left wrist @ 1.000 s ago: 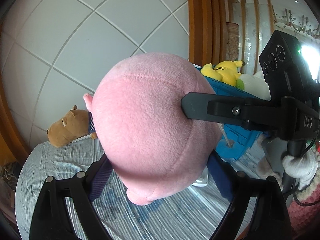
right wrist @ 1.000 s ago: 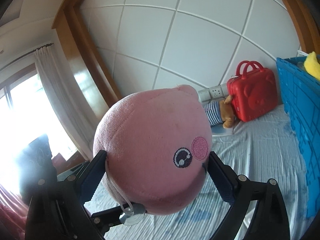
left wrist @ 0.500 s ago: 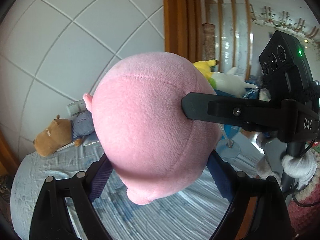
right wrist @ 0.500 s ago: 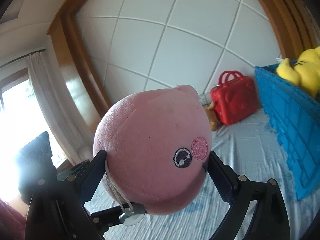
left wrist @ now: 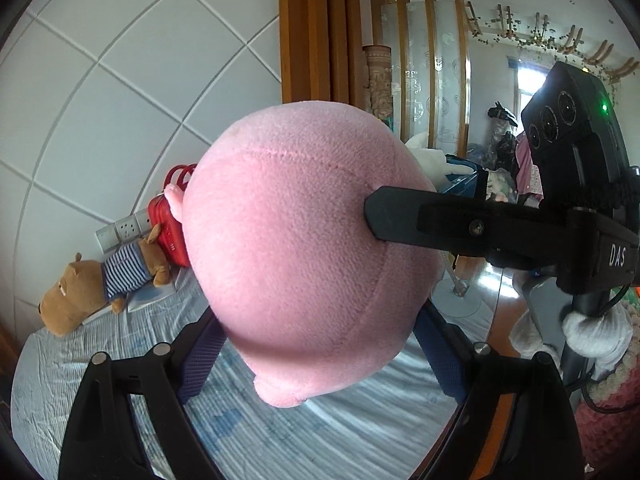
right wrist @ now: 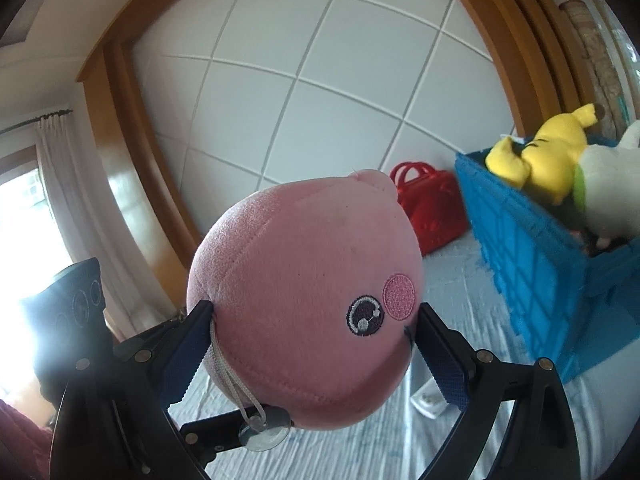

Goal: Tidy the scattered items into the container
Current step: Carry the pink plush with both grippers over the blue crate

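A round pink plush fills the middle of both views, held in the air between both grippers. My left gripper is shut on it from one side. My right gripper is shut on it from the other side, next to its stitched eye and cheek. A cord with a suction cup hangs under it. The blue crate stands on the bed at the right in the right wrist view, with a yellow plush and a white plush in it.
A brown bear plush in a striped shirt lies on the blue-grey bed near the wall. A red toy case stands against the tiled wall, left of the crate. A small white object lies on the bed below the plush.
Both grippers have swung to the right with the pink plush between them. The crate has come closer in the right wrist view, and the bear has slid left in the left wrist view.
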`<state>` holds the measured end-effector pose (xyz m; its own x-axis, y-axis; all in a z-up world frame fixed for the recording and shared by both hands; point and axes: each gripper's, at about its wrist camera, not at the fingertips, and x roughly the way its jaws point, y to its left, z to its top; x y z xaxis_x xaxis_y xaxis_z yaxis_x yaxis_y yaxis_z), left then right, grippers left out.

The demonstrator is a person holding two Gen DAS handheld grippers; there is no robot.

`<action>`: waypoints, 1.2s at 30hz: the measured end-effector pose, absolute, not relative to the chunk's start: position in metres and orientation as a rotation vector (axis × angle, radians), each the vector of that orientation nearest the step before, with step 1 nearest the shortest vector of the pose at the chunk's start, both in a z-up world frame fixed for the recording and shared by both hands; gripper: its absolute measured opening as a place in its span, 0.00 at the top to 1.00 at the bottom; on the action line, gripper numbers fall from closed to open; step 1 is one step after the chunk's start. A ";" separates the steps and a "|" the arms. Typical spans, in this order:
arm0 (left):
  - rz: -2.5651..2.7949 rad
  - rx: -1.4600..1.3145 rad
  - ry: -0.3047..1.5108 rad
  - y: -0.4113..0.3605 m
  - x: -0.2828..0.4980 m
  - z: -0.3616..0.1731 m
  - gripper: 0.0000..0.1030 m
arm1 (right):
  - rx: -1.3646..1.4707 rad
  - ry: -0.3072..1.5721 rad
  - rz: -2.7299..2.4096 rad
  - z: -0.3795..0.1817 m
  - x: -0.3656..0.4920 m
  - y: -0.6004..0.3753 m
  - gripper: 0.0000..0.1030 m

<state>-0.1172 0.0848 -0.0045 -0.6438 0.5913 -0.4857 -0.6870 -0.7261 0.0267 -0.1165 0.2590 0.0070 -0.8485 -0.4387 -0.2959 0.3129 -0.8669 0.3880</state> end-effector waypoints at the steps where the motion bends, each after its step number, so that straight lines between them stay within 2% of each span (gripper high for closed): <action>1: 2.333 -0.590 0.272 0.093 -0.115 -0.003 0.12 | 0.528 -0.461 -2.645 0.009 -0.115 0.269 0.06; 16: 2.373 -0.583 0.248 0.260 -0.109 0.026 0.12 | 0.524 -0.447 -2.583 0.032 -0.123 0.429 0.06; 28: 2.275 -0.541 0.260 0.345 -0.186 0.041 0.12 | 0.494 -0.459 -2.680 0.053 -0.169 0.511 0.06; 36: 2.201 -0.615 0.275 0.397 -0.244 0.030 0.12 | 0.534 -0.514 -2.736 0.041 -0.214 0.556 0.06</action>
